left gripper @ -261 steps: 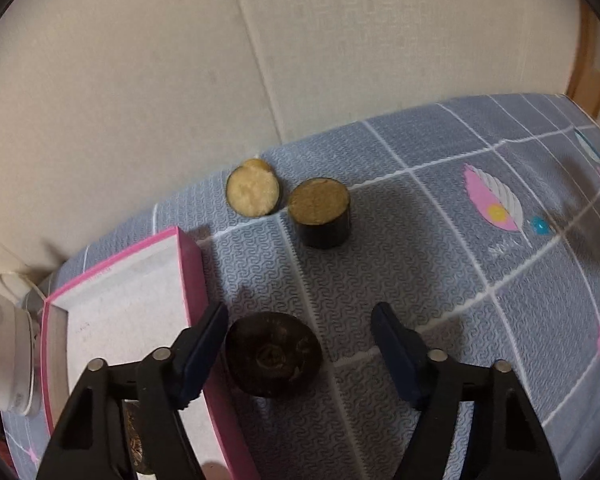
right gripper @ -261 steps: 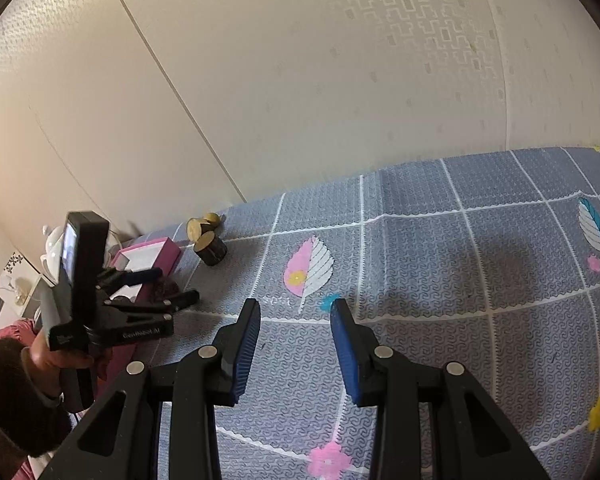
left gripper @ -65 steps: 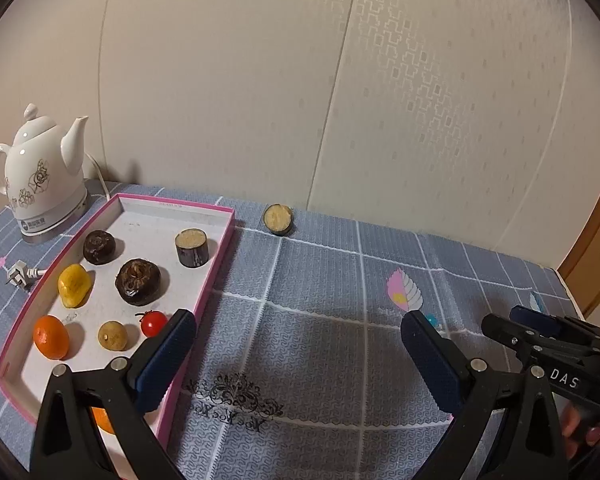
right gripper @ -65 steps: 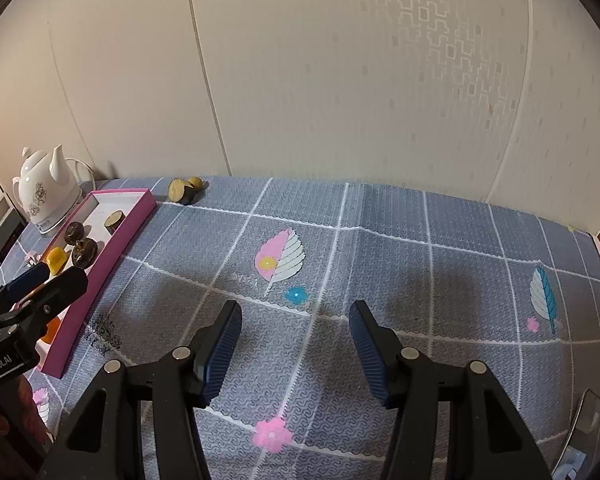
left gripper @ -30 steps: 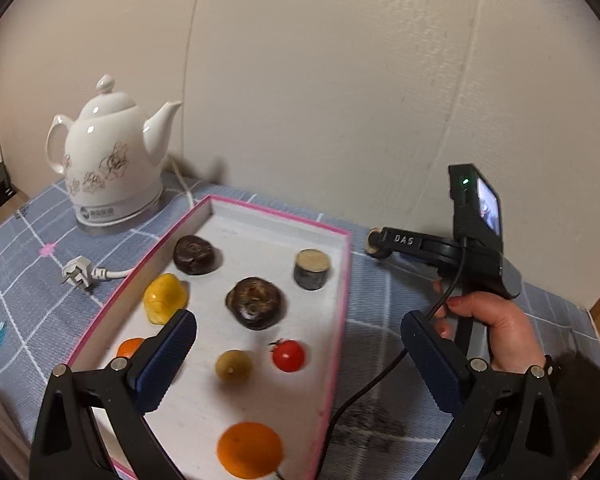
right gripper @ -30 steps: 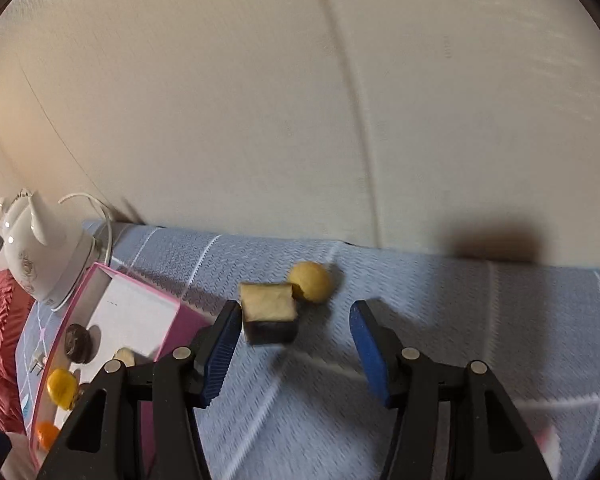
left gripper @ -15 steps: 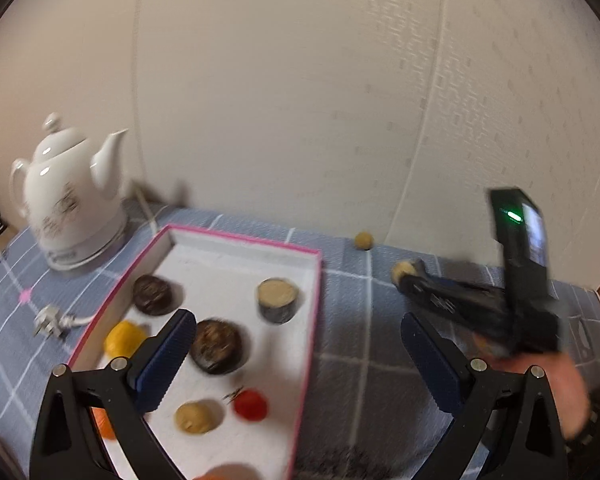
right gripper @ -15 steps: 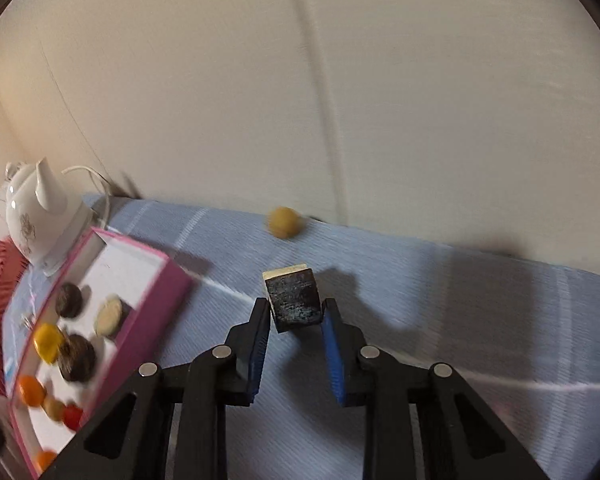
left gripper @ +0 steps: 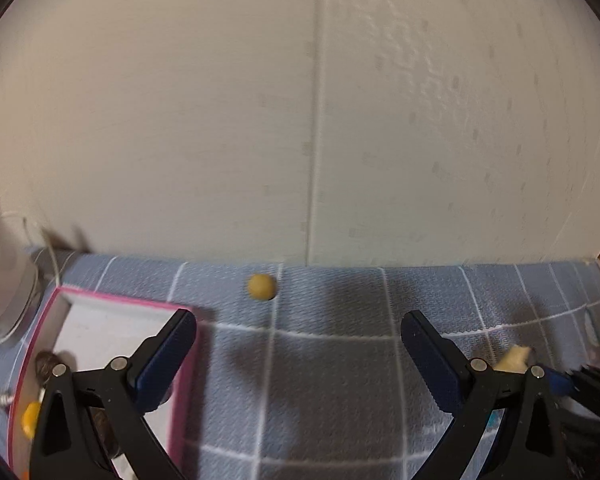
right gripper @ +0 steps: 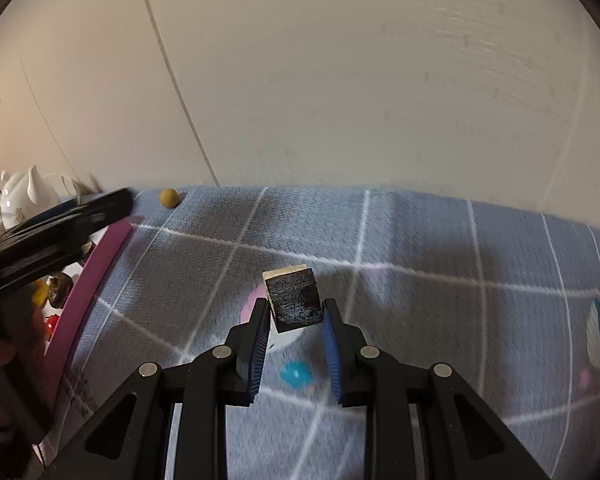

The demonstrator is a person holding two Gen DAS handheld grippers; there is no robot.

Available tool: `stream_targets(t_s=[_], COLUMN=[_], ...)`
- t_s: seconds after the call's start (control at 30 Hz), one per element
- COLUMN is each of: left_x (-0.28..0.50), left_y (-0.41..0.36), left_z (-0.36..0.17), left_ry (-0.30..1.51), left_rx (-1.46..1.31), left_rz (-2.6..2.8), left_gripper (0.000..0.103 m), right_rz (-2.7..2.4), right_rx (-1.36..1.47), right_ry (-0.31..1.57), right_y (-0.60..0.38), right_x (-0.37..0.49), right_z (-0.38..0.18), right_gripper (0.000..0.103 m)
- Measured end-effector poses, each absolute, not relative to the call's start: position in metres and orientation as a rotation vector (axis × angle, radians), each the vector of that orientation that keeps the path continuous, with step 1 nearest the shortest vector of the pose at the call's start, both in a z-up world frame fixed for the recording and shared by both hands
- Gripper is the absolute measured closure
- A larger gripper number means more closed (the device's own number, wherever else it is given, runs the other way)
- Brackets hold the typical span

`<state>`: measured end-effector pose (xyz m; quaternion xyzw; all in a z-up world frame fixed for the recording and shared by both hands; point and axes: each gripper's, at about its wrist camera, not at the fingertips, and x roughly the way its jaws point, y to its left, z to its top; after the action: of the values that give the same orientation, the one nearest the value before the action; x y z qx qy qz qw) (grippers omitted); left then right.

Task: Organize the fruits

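The right gripper [right gripper: 294, 316] clamps a dark-skinned fruit chunk [right gripper: 293, 298] between its blue pads, lifted above the blue patterned cloth [right gripper: 420, 248]. The left gripper [left gripper: 298, 340] gapes wide, holding nothing. A small yellow fruit [left gripper: 262, 287] lies at its 12 o'clock; the pink tray [left gripper: 112, 304] sits at 9 o'clock.

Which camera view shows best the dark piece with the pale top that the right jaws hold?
The right wrist view: the dark piece sits central and sharp between the closed jaws of the right gripper. The left wrist view shows only its pale corner, blurred and partly hidden.
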<state>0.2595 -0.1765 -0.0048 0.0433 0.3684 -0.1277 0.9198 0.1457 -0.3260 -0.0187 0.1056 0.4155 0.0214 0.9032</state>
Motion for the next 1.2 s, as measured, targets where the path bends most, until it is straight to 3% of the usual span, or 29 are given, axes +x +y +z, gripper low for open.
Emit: stream_targets(t_s=[0.57,0.7,0.83,0.9,1.03,1.1,1.2], left_x=[0.330,0.351,0.361,0.361,0.355,0.352,0.346], left_y=[-0.202,-0.204,-0.200,-0.203,-0.207,-0.204,-0.202], left_z=[-0.044,-0.062,-0.067,-0.066,-0.064,-0.063,-0.063], left_ry=[0.807,0.848,0.875,0.872,0.853,0.848,0.838], left_rx=[0.202,0.234,0.185,0.181,0.211,0.206,0.235], left_rz=[-0.136,-0.108,-0.120,-0.141,-0.147,-0.152,-0.170], left_gripper=[0.001,0.021,0.034,0.051,0.067,0.080,0.081], right_rz=[0.050,0.051,0.054,0.057,0.058,0.059,0.055], right_rx=[0.260,0.267,0.267,0.271,0.275,0.273,0.267], right_ry=[0.841,0.834,0.823,0.823,0.819,0.812,0.803], right_y=[-0.338,-0.337,-0.337,-0.337,-0.336,-0.338,-0.338], right_x=[0.137,0.137,0.134,0.134,0.131,0.132,0.132], right_z=[-0.017,-0.018,-0.014,-0.012,-0.012,-0.010,-0.007], right_gripper=[0.077,0.077,0.077,0.077,0.079,0.080,0.080])
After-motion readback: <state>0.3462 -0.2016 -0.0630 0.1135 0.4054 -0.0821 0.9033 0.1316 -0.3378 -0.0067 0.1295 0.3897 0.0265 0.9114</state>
